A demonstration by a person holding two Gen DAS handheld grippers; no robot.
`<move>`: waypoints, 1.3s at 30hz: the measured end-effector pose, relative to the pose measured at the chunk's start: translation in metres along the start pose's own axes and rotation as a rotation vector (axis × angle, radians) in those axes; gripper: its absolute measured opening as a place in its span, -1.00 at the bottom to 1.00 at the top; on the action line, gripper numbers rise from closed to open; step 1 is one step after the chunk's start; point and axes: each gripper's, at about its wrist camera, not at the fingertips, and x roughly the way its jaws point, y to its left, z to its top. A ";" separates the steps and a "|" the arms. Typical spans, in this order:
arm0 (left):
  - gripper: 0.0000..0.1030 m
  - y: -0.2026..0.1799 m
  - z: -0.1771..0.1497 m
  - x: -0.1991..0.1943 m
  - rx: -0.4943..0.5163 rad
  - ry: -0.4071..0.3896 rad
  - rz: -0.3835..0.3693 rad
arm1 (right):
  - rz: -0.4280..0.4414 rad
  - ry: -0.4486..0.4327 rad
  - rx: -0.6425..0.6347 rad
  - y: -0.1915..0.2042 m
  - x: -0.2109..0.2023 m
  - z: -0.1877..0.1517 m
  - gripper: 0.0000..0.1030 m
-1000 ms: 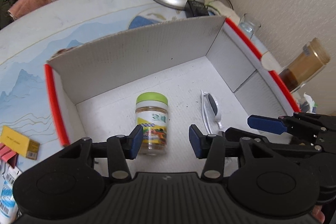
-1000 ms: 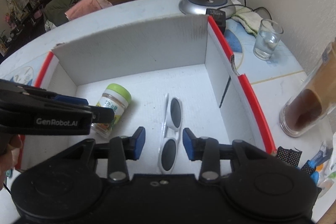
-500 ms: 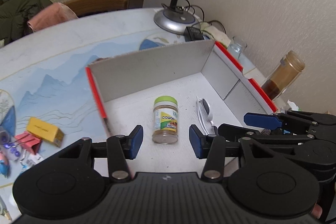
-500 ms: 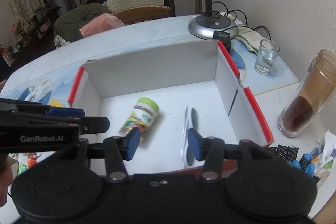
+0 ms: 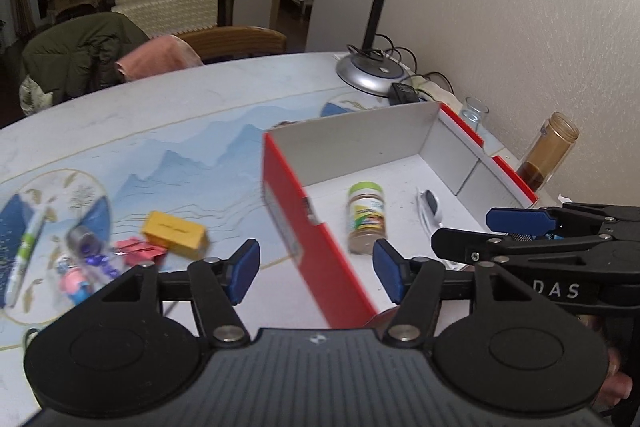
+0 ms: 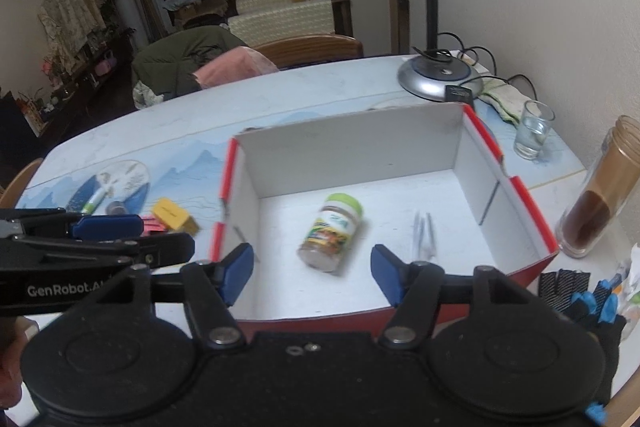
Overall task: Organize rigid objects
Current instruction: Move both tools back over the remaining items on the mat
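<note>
A red-and-white cardboard box (image 5: 320,239) (image 6: 516,187) sits on the table. Inside lie a green-lidded jar (image 5: 365,217) (image 6: 332,233) and white sunglasses (image 5: 430,207) (image 6: 423,235). My left gripper (image 5: 316,273) is open and empty, raised above the box's near left wall. My right gripper (image 6: 312,273) is open and empty, above the box's front wall. Left of the box lie a yellow box (image 5: 174,229) (image 6: 173,213), red clips (image 5: 138,251), a pen (image 5: 24,251) (image 6: 94,203) and small toys (image 5: 80,267).
A desk lamp's base (image 5: 370,75) (image 6: 438,77) with cables stands behind the box. A glass of water (image 6: 534,133) and a tall jar of brown powder (image 6: 600,199) (image 5: 548,155) stand at the right. Black-and-blue gloves (image 6: 580,295) lie at the front right.
Both grippers have pulled back and up out of the box, and the left one has moved left. The jar and sunglasses stay inside.
</note>
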 end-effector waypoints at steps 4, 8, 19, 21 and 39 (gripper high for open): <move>0.30 0.018 -0.007 -0.016 -0.008 -0.016 0.012 | 0.017 -0.022 -0.008 0.019 -0.007 -0.003 0.43; 0.36 0.037 -0.016 -0.032 -0.017 -0.032 0.027 | 0.032 -0.043 -0.021 0.041 -0.013 -0.008 0.54; 0.58 0.083 -0.038 -0.067 -0.046 -0.064 0.063 | 0.072 -0.077 -0.053 0.097 -0.019 -0.023 0.70; 0.60 0.093 -0.042 -0.073 -0.057 -0.067 0.057 | 0.075 -0.079 -0.055 0.106 -0.019 -0.025 0.72; 1.00 0.188 -0.090 -0.094 -0.160 -0.108 0.088 | 0.064 -0.043 -0.100 0.178 0.007 -0.048 0.76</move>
